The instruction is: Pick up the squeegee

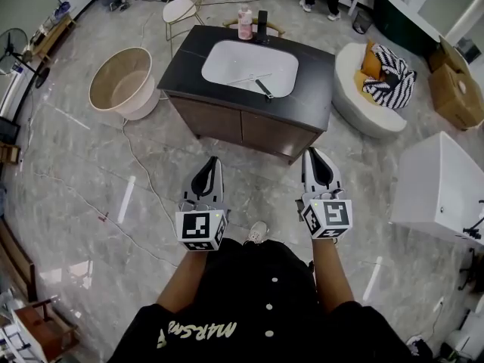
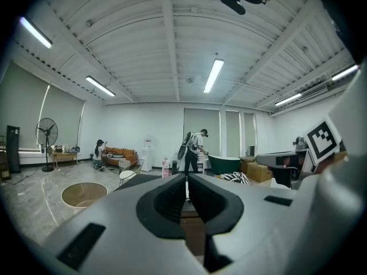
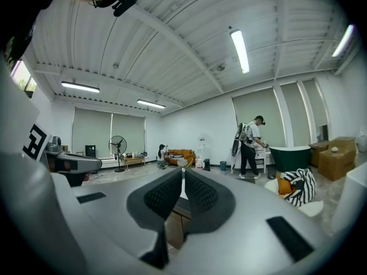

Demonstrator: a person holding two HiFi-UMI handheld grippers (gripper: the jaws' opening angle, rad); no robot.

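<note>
The squeegee [image 1: 263,88], with a black handle and a thin blade, lies in the white basin [image 1: 227,60] of a black-topped vanity [image 1: 314,82] ahead of me in the head view. Both grippers are held side by side over the floor, short of the vanity's wooden front. My left gripper [image 1: 213,162] has its jaws together with nothing between them, as the left gripper view [image 2: 187,179] also shows. My right gripper [image 1: 314,154] is likewise shut and empty [image 3: 183,173]. Neither gripper view shows the squeegee.
A pink bottle [image 1: 244,23] and a black faucet [image 1: 262,21] stand at the vanity's back edge. A round beige tub [image 1: 125,82] sits to the left; a white seat with a striped cushion [image 1: 382,78] and a white box [image 1: 442,187] to the right. A cable [image 1: 140,172] crosses the floor.
</note>
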